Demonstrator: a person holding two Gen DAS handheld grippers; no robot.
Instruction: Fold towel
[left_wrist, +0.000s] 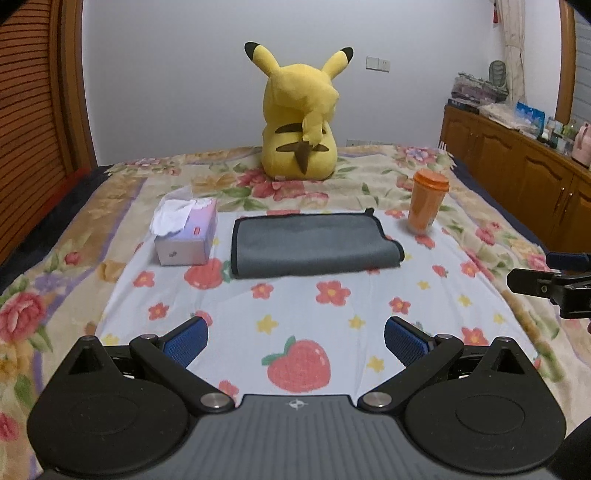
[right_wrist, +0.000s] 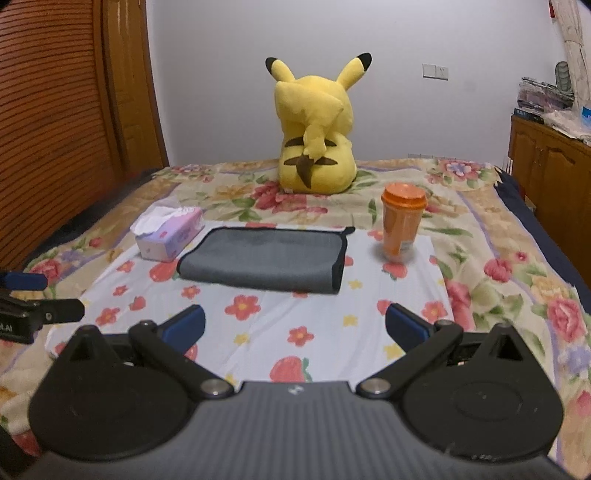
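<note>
A grey towel with black trim lies folded on the flowered cloth on the bed; it also shows in the right wrist view. My left gripper is open and empty, well short of the towel and above the cloth. My right gripper is open and empty too, also short of the towel. The right gripper shows at the right edge of the left wrist view, and the left gripper at the left edge of the right wrist view.
A tissue box stands left of the towel and an orange lidded cup right of it. A yellow plush toy sits behind. A wooden wardrobe is at the left and a wooden cabinet at the right of the bed.
</note>
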